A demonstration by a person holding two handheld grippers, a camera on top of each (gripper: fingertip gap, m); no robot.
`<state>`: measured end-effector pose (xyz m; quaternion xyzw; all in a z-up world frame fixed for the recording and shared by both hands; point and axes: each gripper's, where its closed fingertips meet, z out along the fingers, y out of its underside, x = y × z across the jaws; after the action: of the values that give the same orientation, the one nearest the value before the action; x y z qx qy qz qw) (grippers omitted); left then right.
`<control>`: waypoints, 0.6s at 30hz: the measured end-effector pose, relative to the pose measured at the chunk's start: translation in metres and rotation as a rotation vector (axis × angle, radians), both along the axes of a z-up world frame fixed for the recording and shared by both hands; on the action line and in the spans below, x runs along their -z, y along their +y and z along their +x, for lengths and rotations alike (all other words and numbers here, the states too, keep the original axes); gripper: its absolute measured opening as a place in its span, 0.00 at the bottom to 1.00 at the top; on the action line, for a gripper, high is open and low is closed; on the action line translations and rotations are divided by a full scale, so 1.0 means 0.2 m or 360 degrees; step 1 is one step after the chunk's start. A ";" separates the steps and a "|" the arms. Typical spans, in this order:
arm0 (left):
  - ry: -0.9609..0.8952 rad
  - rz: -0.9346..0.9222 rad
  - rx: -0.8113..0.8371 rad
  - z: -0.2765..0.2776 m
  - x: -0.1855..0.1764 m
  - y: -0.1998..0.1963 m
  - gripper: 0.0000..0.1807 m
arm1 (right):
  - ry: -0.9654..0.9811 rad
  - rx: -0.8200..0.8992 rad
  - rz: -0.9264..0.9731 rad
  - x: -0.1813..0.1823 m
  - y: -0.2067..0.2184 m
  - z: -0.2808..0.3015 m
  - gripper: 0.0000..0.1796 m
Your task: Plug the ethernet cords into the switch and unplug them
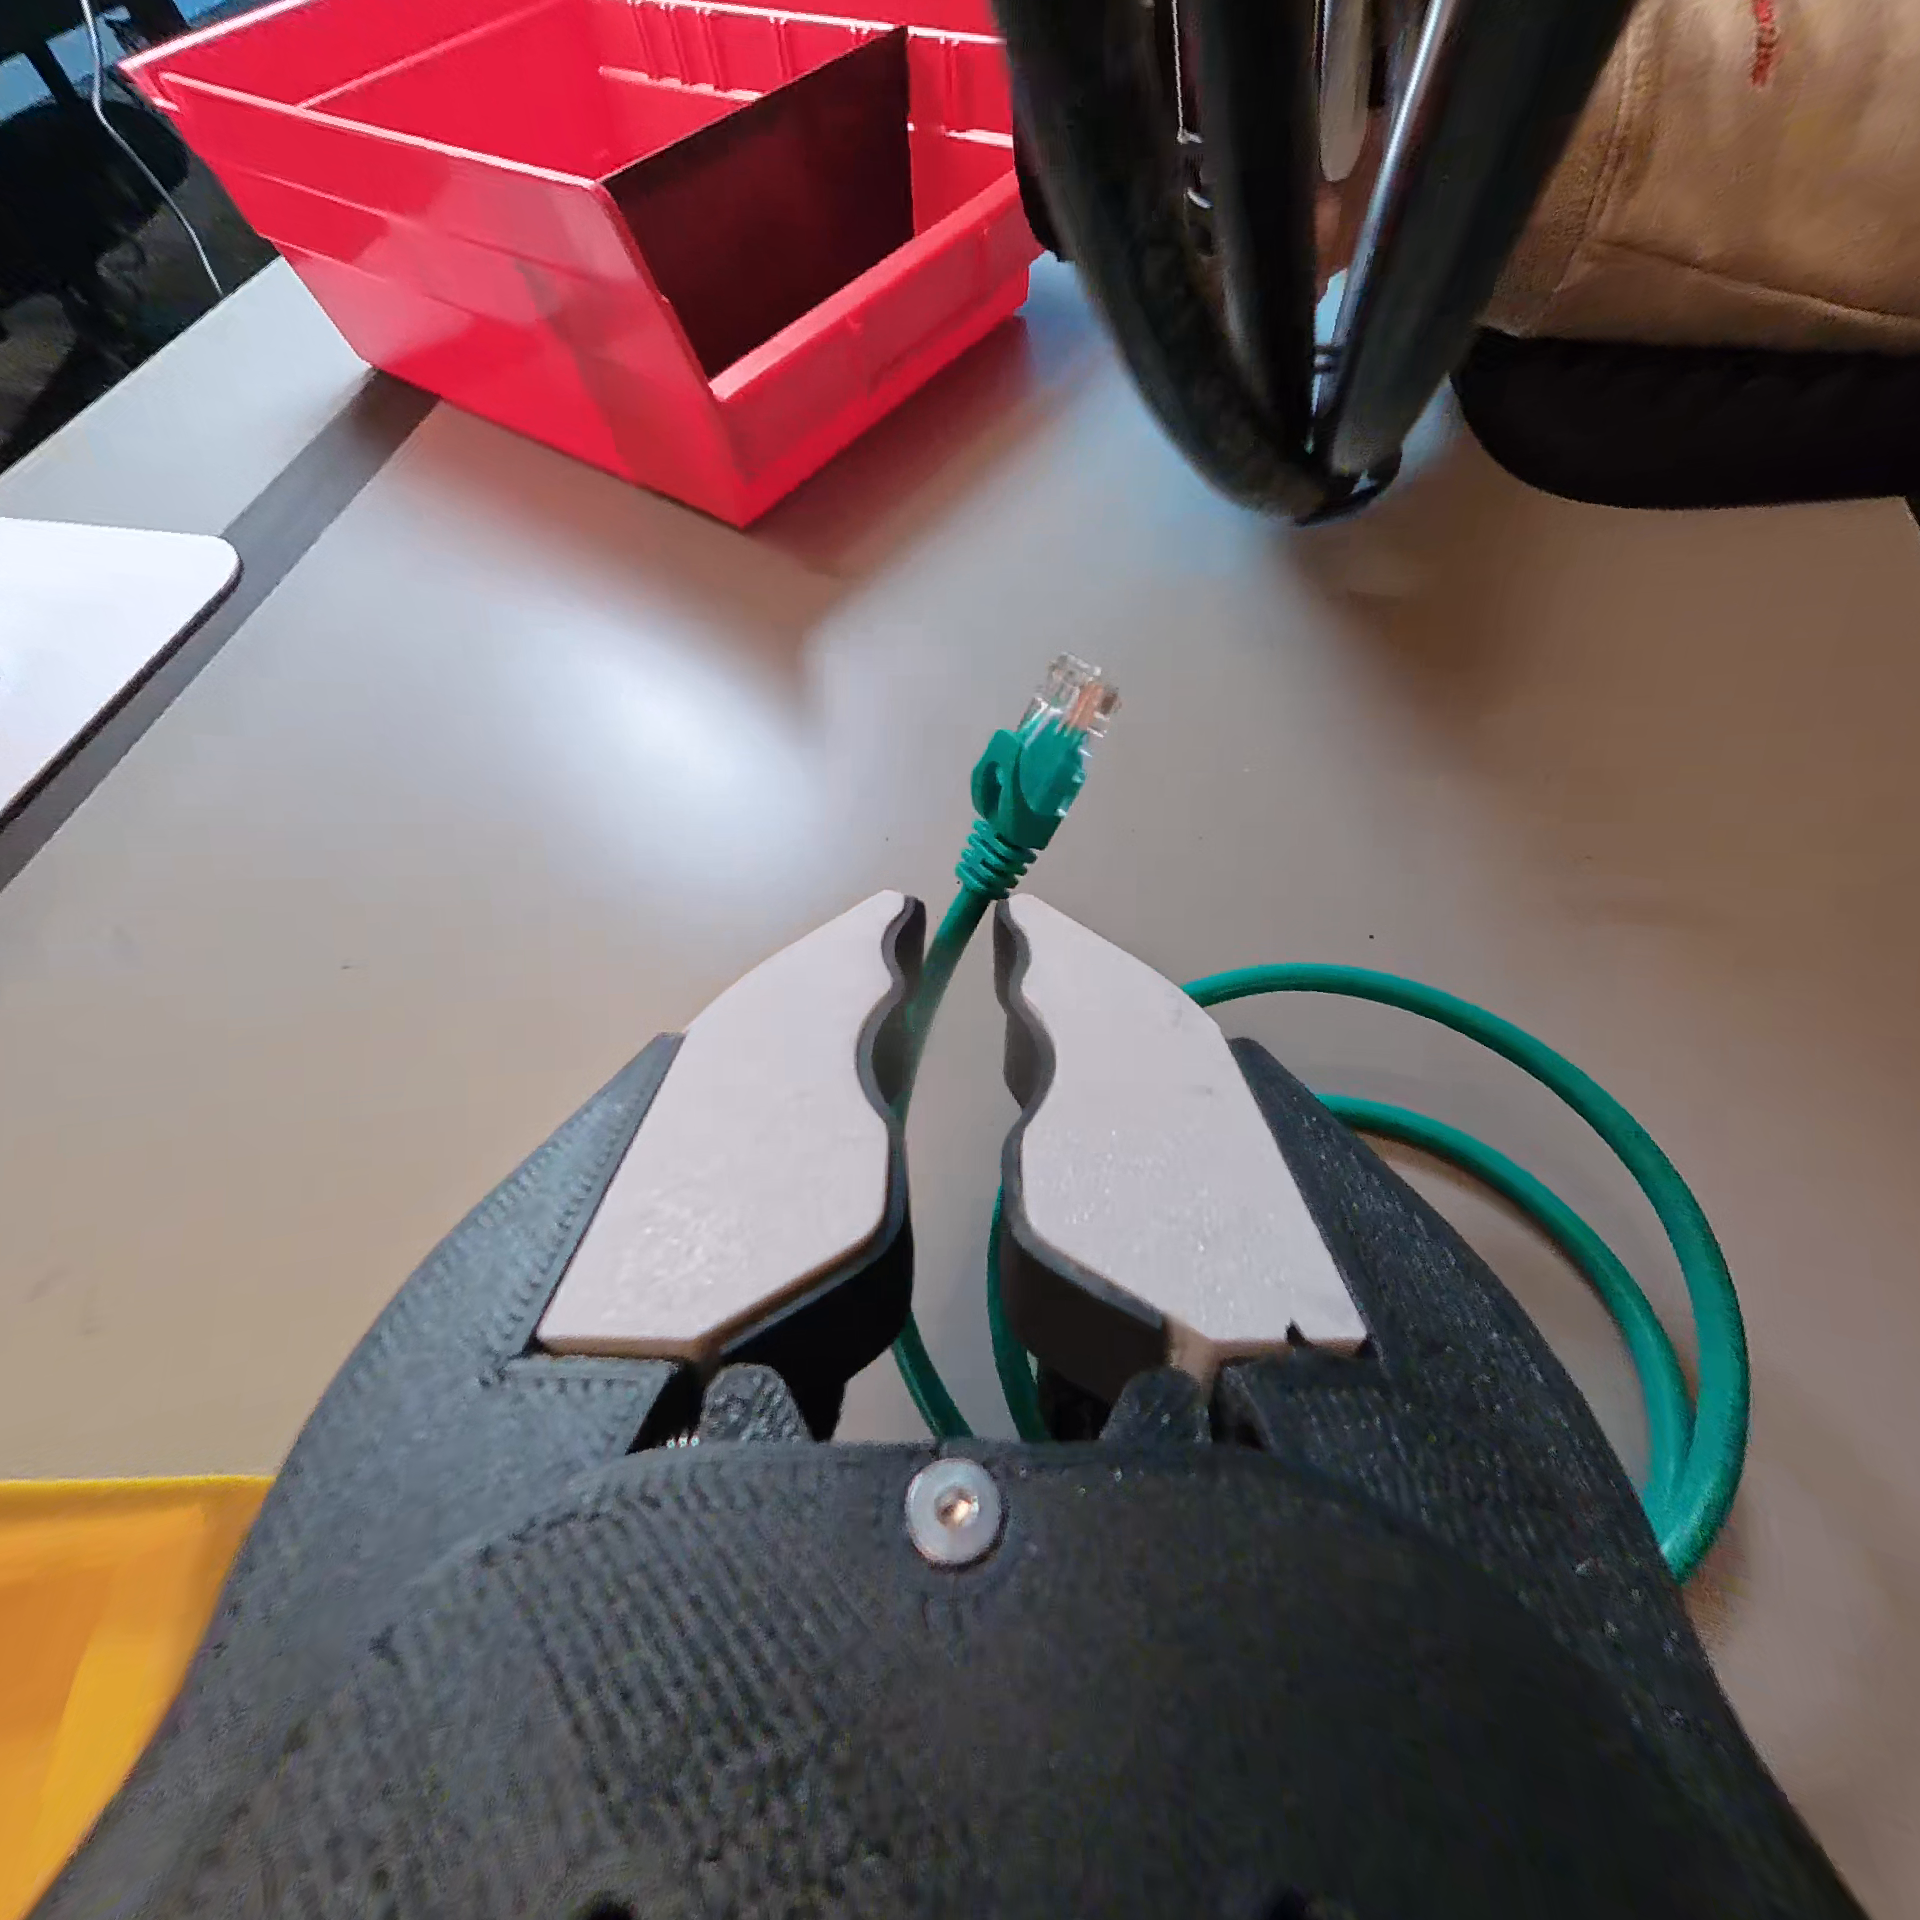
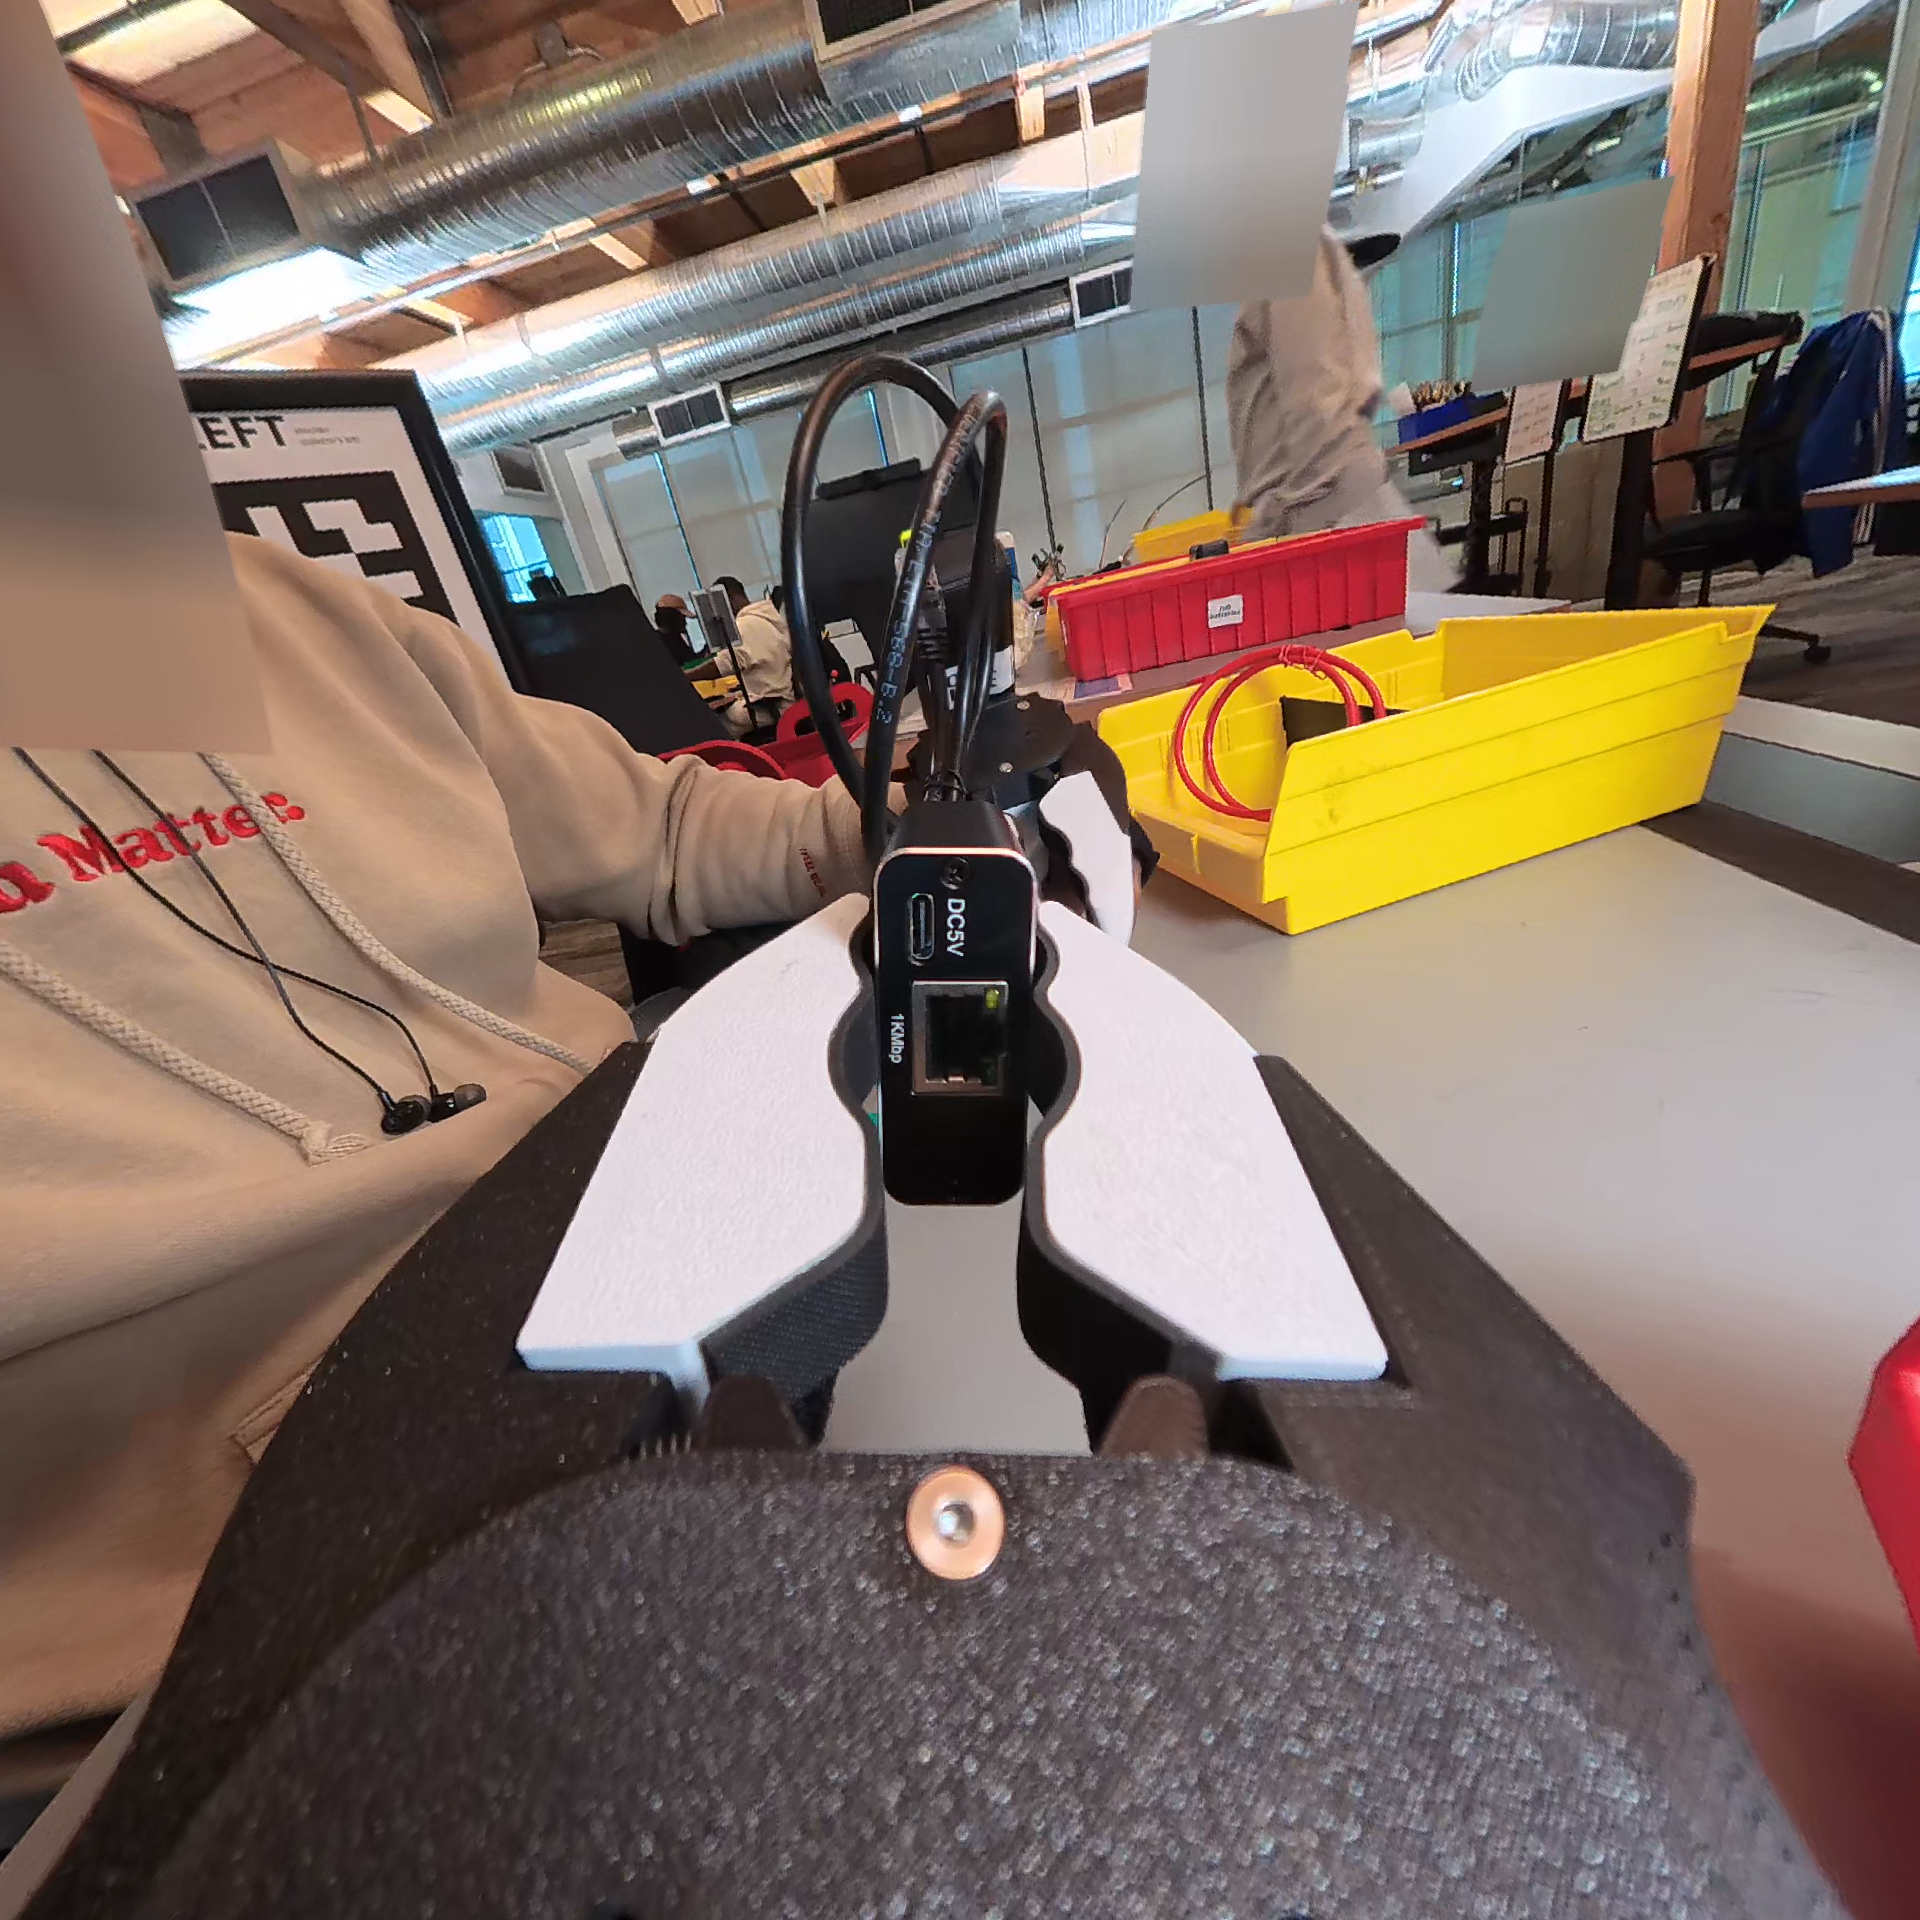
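Gripping, left gripper [image 1: 958, 914]: narrow on green ethernet cord [image 1: 940, 997], clear plug [image 1: 1075, 698] raised over desk [image 1: 520, 831].
Right gripper [image 2: 954, 925]: clamps black switch [image 2: 954, 1023], port empty.
Right view only: yellow bin [image 2: 1507, 748], red cord [image 2: 1236, 727].

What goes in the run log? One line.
left gripper: shut on green cord | right gripper: shut on switch | port empty

We see a glossy red plastic bin [image 1: 582, 260] on a smooth matt table [image 1: 520, 779], a rubbery green cable [image 1: 1621, 1226], a shiny black switch [image 2: 956, 1039], and rough printed gripper fingers [image 2: 727, 1143].
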<state>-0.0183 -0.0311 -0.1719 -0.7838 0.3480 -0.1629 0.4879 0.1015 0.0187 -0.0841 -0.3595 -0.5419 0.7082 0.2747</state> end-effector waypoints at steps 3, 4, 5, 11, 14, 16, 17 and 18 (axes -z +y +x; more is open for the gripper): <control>-0.0016 0.0009 -0.0036 0.00 0.02 0.02 0.04 | -0.0013 0.0003 0.0000 0.01 0.00 -0.01 0.13; -0.0026 0.0001 -0.0053 -0.01 0.02 0.02 0.04 | -0.0016 0.0005 0.0002 0.01 0.00 -0.01 0.13; -0.0049 -0.0008 -0.0069 -0.01 0.01 0.03 0.04 | -0.0019 0.0008 0.0005 0.02 0.00 -0.01 0.13; -0.0156 -0.0042 -0.0127 -0.07 -0.02 0.03 0.04 | -0.0047 0.0016 0.0010 0.04 0.01 -0.01 0.13; -0.0125 0.0005 -0.0168 -0.08 0.00 0.04 0.06 | -0.0061 0.0012 0.0017 0.05 0.01 -0.02 0.13; -0.0051 0.0082 -0.0203 -0.08 0.00 0.05 0.10 | -0.0062 0.0014 0.0021 0.05 0.00 -0.02 0.13; 0.0005 0.0153 -0.0220 -0.08 0.00 0.05 0.11 | -0.0059 0.0014 0.0020 0.05 0.01 -0.02 0.13; 0.0064 0.0225 -0.0233 -0.08 -0.01 0.06 0.11 | -0.0055 0.0016 0.0019 0.04 0.01 -0.02 0.13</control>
<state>-0.0349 -0.0195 -0.1699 -0.7739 0.3101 -0.0861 0.5455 0.0983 0.0200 -0.0931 -0.3727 -0.5490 0.6973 0.2710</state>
